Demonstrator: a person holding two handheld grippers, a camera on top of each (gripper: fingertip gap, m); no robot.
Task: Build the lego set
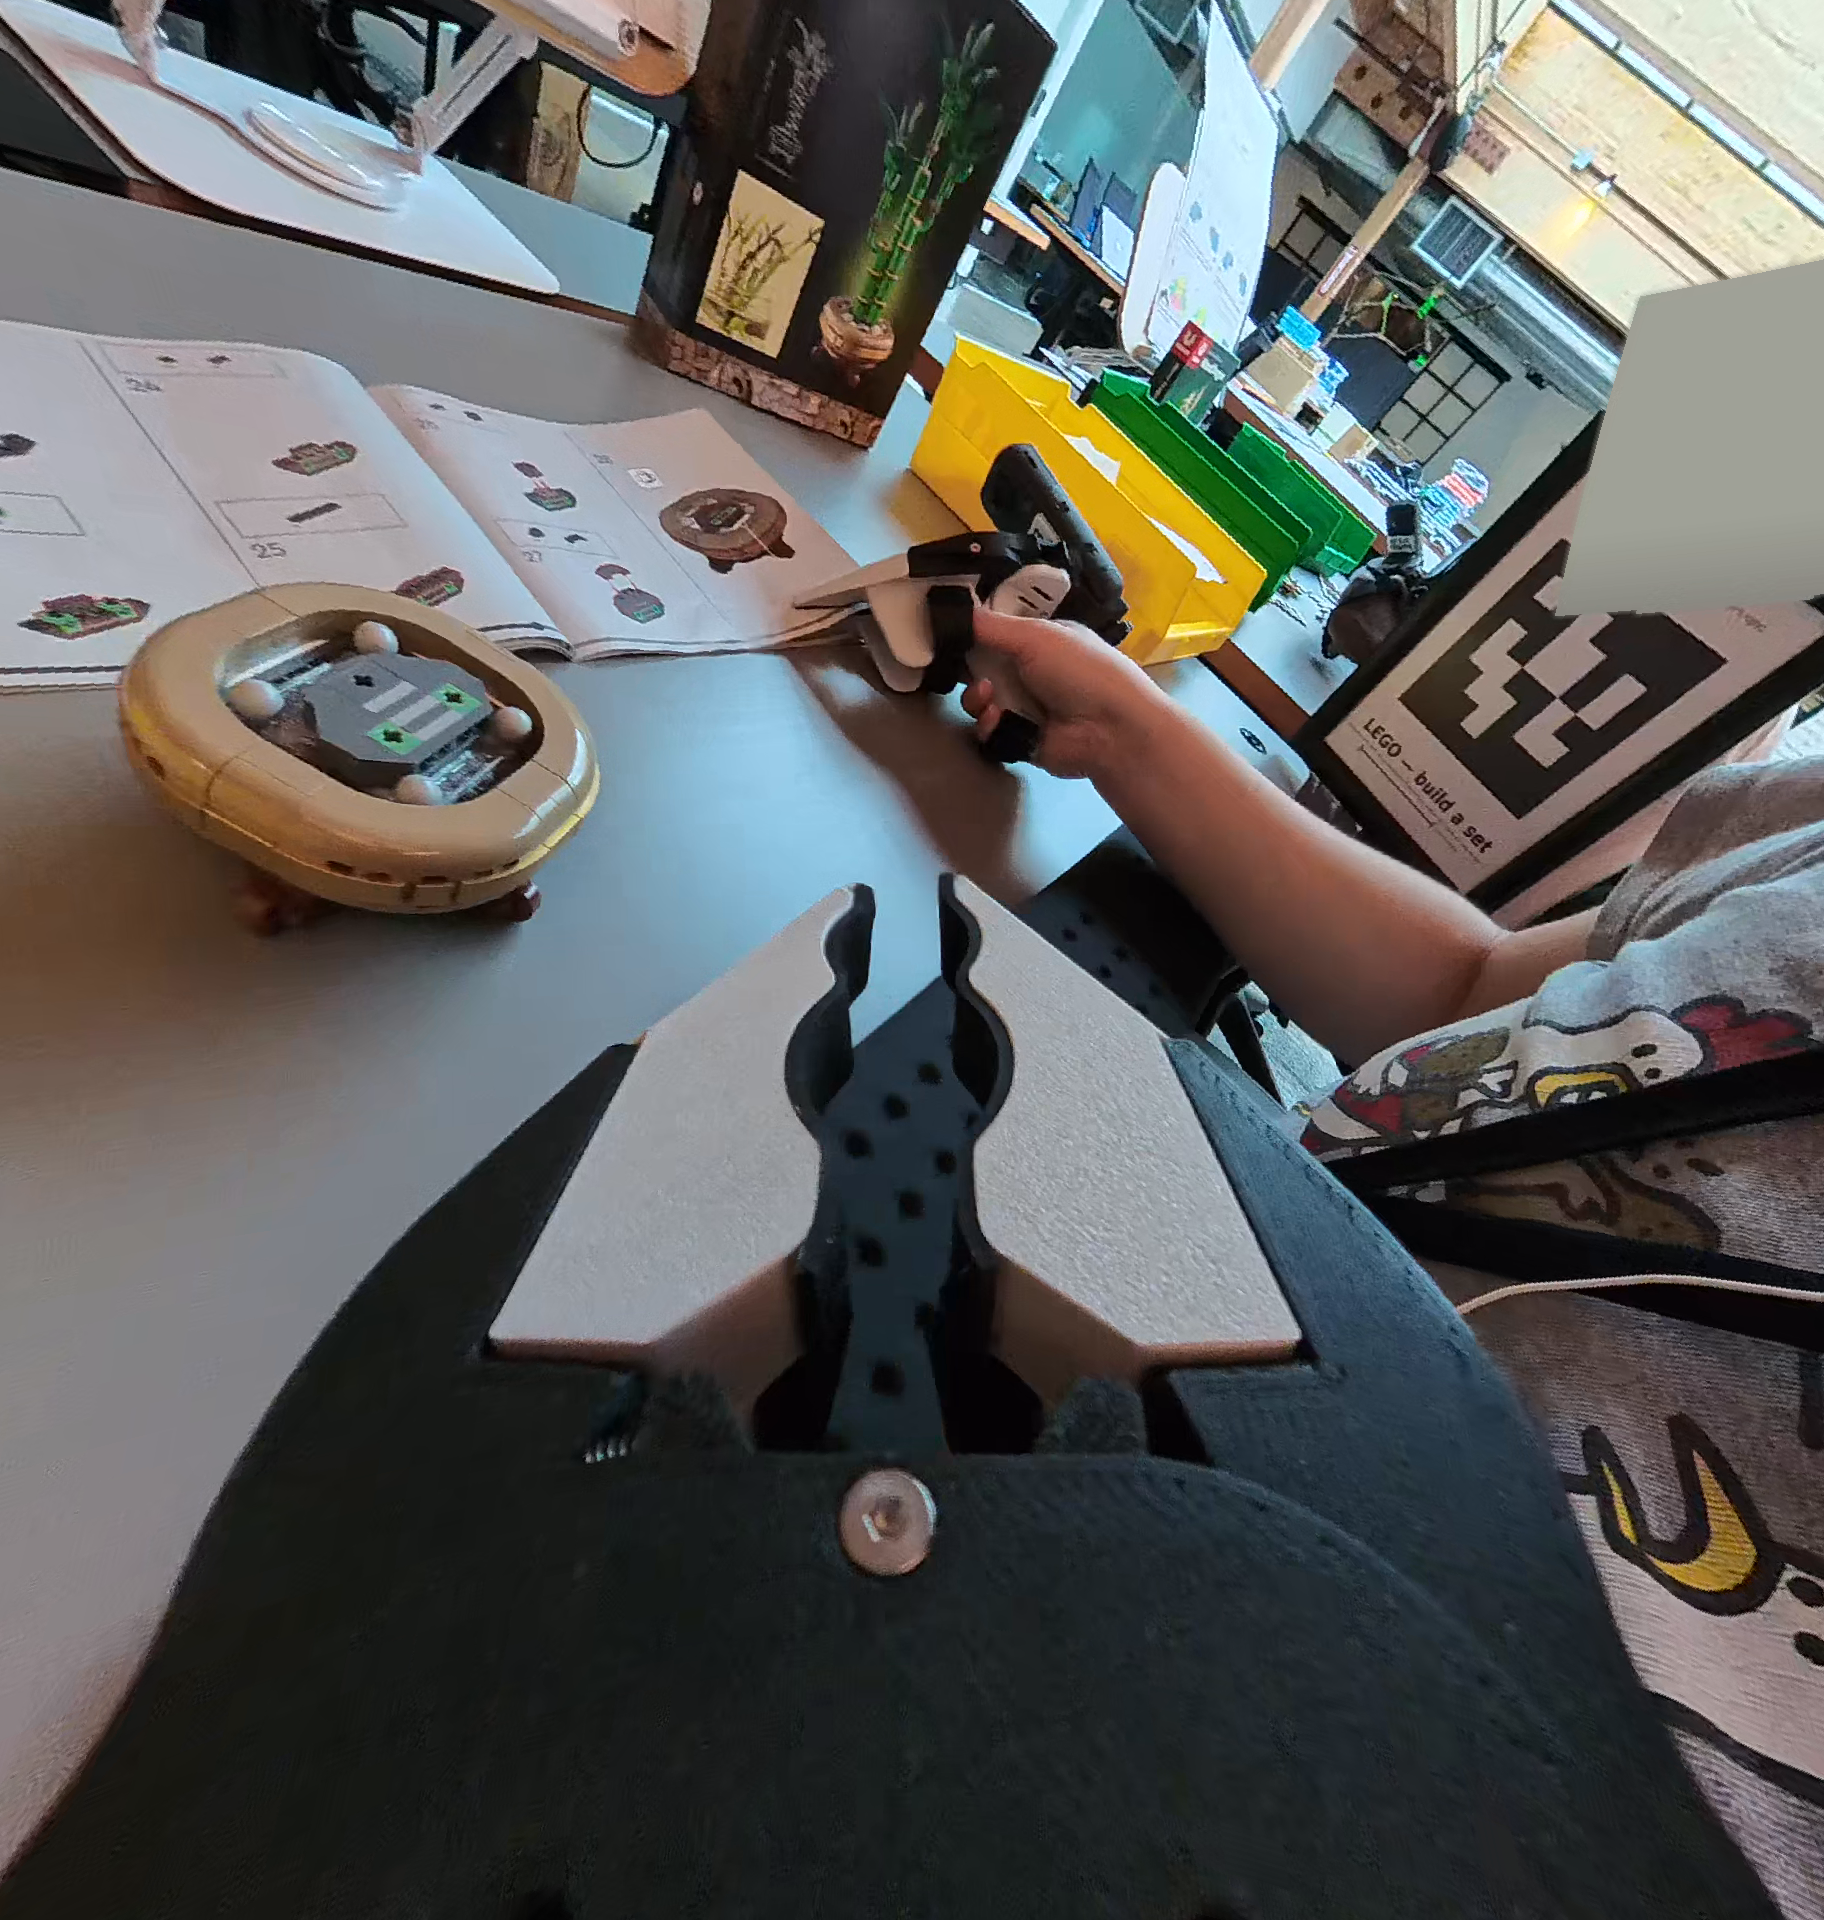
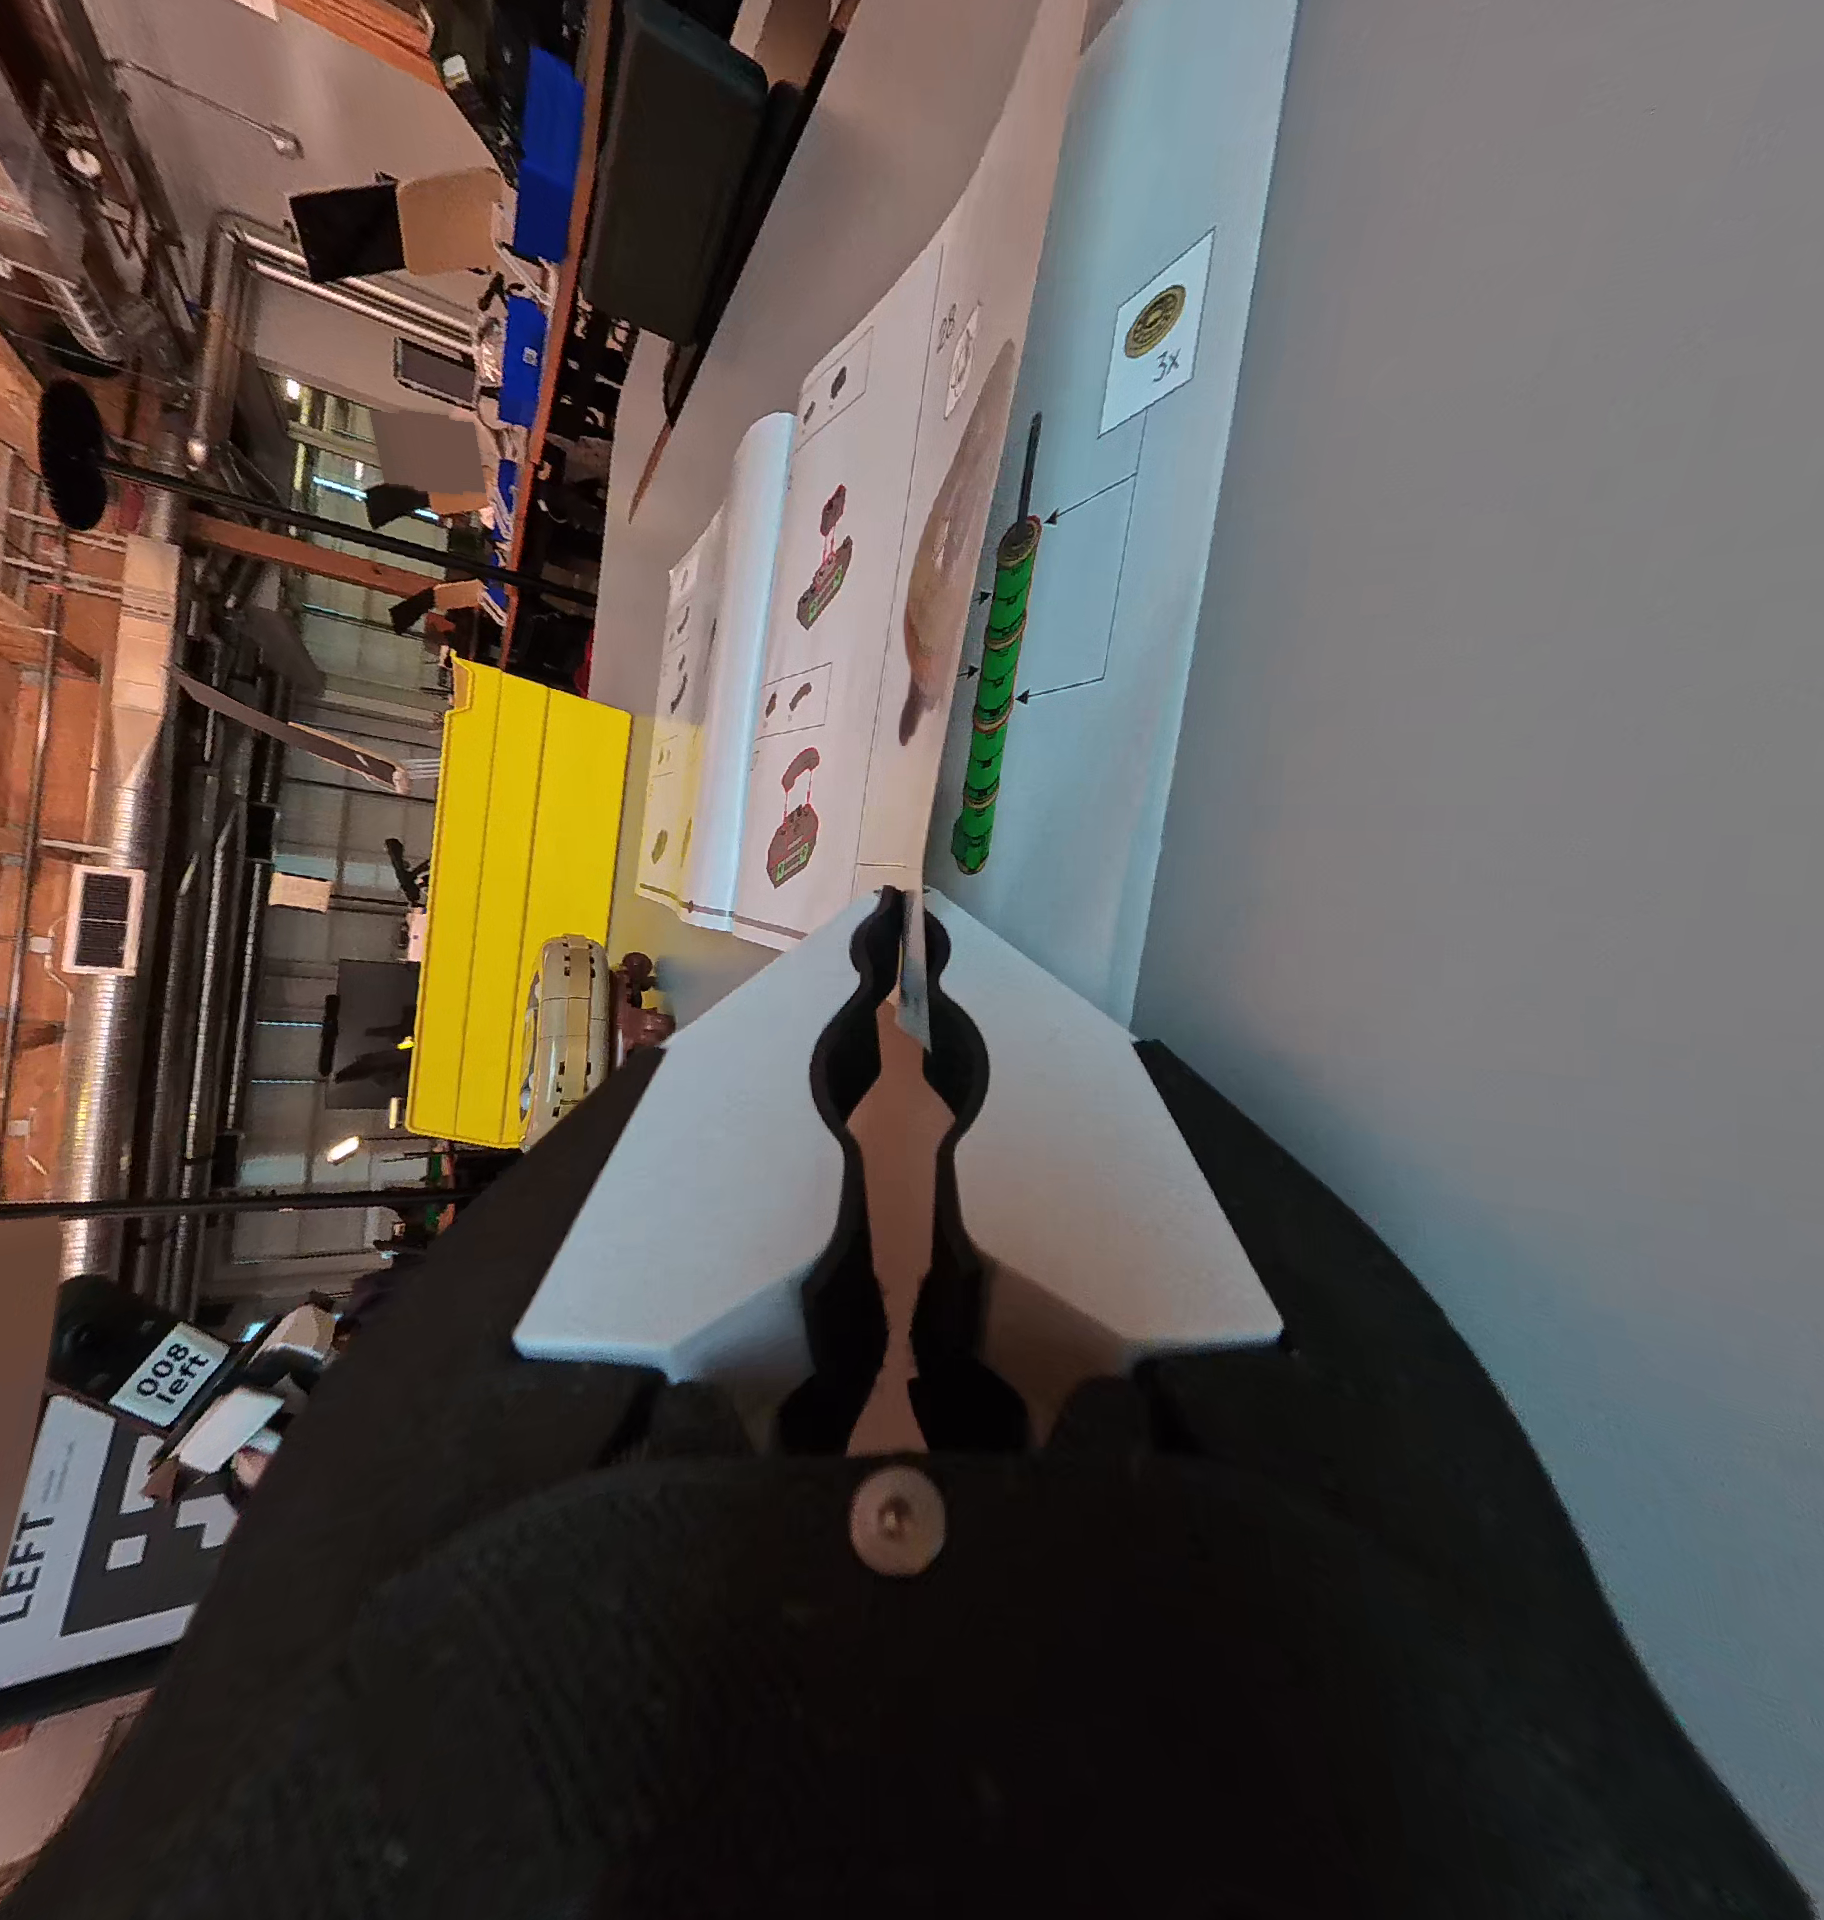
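A tan, round Lego pot base (image 1: 357, 743) with a grey centre and green studs stands on small brown feet on the grey table (image 1: 264, 1143). It also shows in the right wrist view (image 2: 565, 1029). The open instruction booklet (image 1: 368, 499) lies behind it. My left gripper (image 1: 903, 904) hovers near the table's front edge, jaws nearly closed and empty. My right gripper (image 2: 913, 914), seen farther off in the left wrist view (image 1: 825, 603), is shut on the edge of a booklet page (image 2: 918, 977) and holds it lifted.
The dark Lego box (image 1: 835, 208) stands behind the booklet. A yellow bin (image 1: 1074, 499) and green bins (image 1: 1230, 478) sit at the right. A marker board (image 1: 1552, 686) leans at the table's right edge. A person's arm (image 1: 1251, 831) and printed shirt (image 1: 1614, 1143) fill the right side.
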